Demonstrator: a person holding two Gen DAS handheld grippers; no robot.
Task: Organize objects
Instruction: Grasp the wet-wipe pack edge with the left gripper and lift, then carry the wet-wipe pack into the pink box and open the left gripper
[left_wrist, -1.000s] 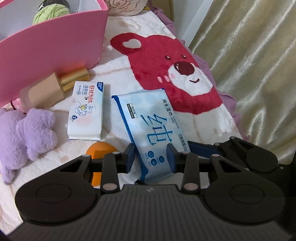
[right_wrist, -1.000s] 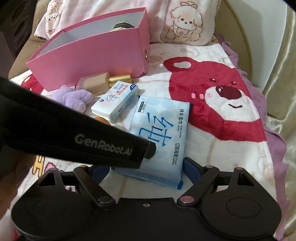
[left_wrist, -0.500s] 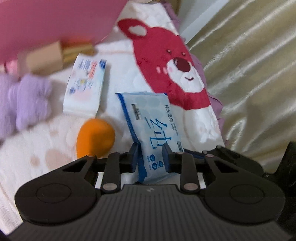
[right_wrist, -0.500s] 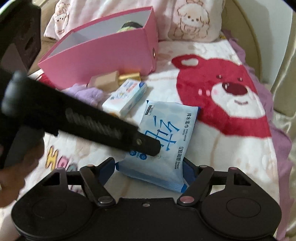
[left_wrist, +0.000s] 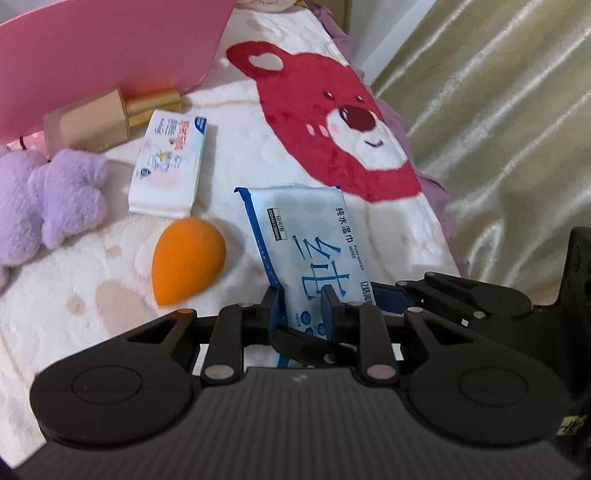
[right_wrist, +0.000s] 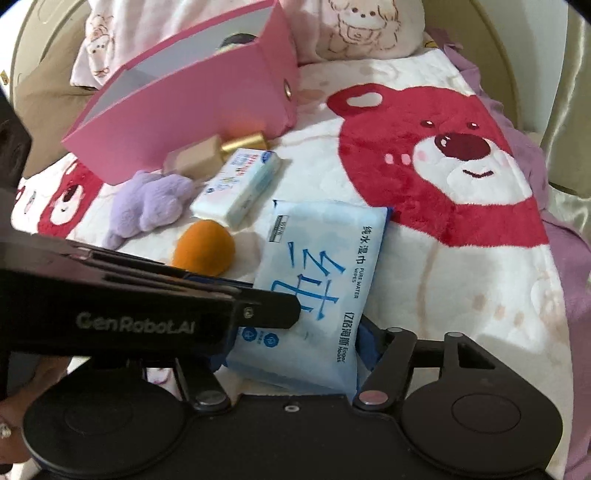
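A blue wet-wipes pack (left_wrist: 314, 236) (right_wrist: 317, 273) lies on the bear blanket, its near end raised. My left gripper (left_wrist: 301, 308) is shut on the near edge of the pack; it shows from the side in the right wrist view (right_wrist: 273, 314). My right gripper (right_wrist: 291, 354) has its jaws on both sides of the pack's near end, and whether they press it is unclear. A pink box (right_wrist: 184, 99) (left_wrist: 92, 59) stands at the back left.
An orange sponge (left_wrist: 188, 254) (right_wrist: 205, 247), a white tissue pack (left_wrist: 168, 166) (right_wrist: 238, 184), a purple plush (left_wrist: 48, 195) (right_wrist: 147, 203) and a gold-capped bottle (left_wrist: 107, 118) (right_wrist: 221, 151) lie left of the wipes. A curtain (left_wrist: 498, 110) hangs at the right.
My left gripper has closed further on the wipes pack and lifted its near end. The right gripper's jaws have come in around the pack's near end.
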